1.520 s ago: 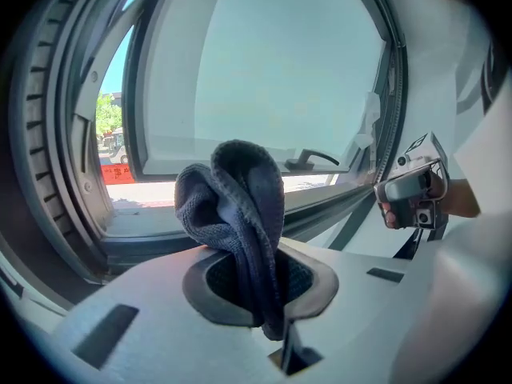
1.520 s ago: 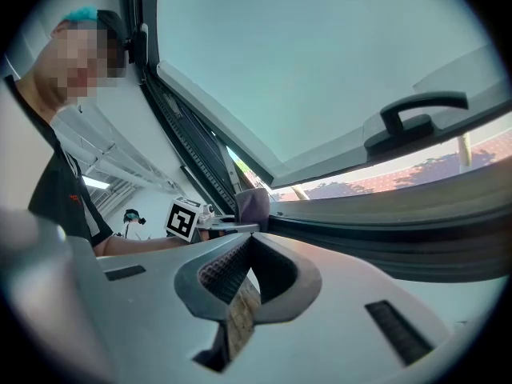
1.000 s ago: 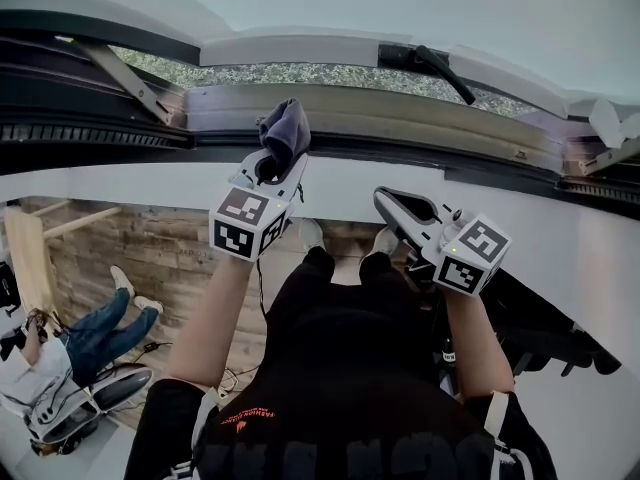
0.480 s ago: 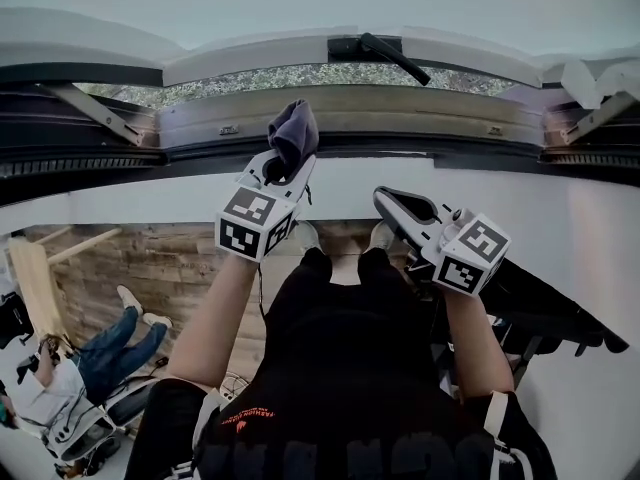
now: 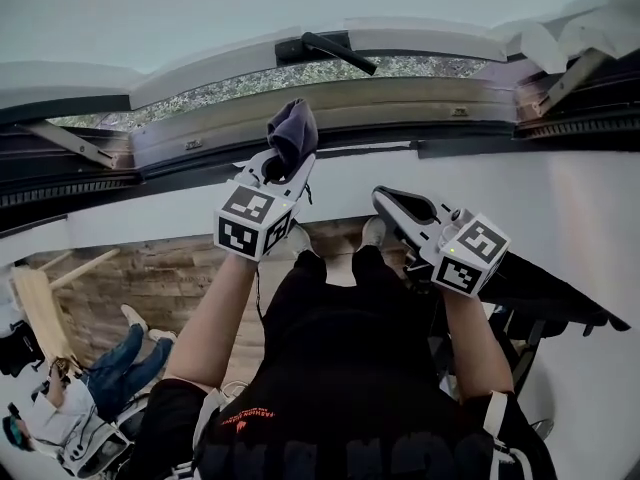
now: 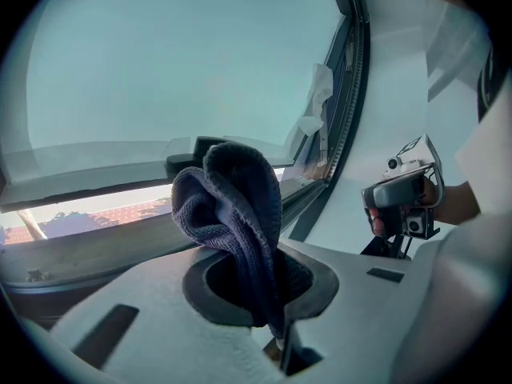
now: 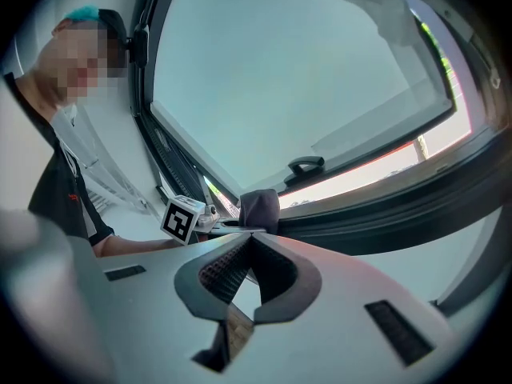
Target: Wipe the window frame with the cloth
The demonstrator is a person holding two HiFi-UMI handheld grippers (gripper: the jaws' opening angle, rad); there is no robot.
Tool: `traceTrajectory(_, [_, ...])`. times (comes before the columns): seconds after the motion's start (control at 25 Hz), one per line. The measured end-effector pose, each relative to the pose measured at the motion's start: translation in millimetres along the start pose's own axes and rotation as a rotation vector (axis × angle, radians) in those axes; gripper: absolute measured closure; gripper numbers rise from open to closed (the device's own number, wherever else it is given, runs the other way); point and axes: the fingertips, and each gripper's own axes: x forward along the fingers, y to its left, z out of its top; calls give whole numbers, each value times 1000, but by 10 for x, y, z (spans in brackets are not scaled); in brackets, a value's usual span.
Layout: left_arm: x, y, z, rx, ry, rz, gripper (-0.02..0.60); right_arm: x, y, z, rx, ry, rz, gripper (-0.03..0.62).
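Note:
My left gripper point(image 5: 284, 165) is shut on a dark blue-grey cloth point(image 5: 291, 128). The cloth bulges out past the jaw tips, up against the lower bar of the window frame point(image 5: 400, 103). In the left gripper view the cloth point(image 6: 232, 206) fills the hollow between the jaws of the left gripper point(image 6: 248, 282), with the frame bar point(image 6: 96, 250) just behind it. My right gripper point(image 5: 386, 200) hangs lower, to the right, in front of the white wall, its jaws shut and empty. The right gripper view shows that gripper's own tips point(image 7: 250, 235) touching, and the cloth point(image 7: 260, 208) beyond them.
The sash is tilted open, with a black handle point(image 5: 330, 46) above the cloth and metal stays at both corners point(image 5: 75, 140). White sheeting point(image 5: 560, 23) hangs at the upper right. A black rack point(image 5: 560, 313) juts out at the right. A person point(image 5: 90, 388) sits on the floor at the lower left.
The head view has swung right, so the window handle and frame slide left in the picture. Both grippers keep their places, and the cloth stays at the frame's lower bar.

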Motion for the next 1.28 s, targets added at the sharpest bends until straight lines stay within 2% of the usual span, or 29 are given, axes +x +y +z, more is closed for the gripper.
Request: traceTrajectory(1.28, [1405,-1533,593,106,25,-255,528,-1475,-739,-145,78,-117,-203,588])
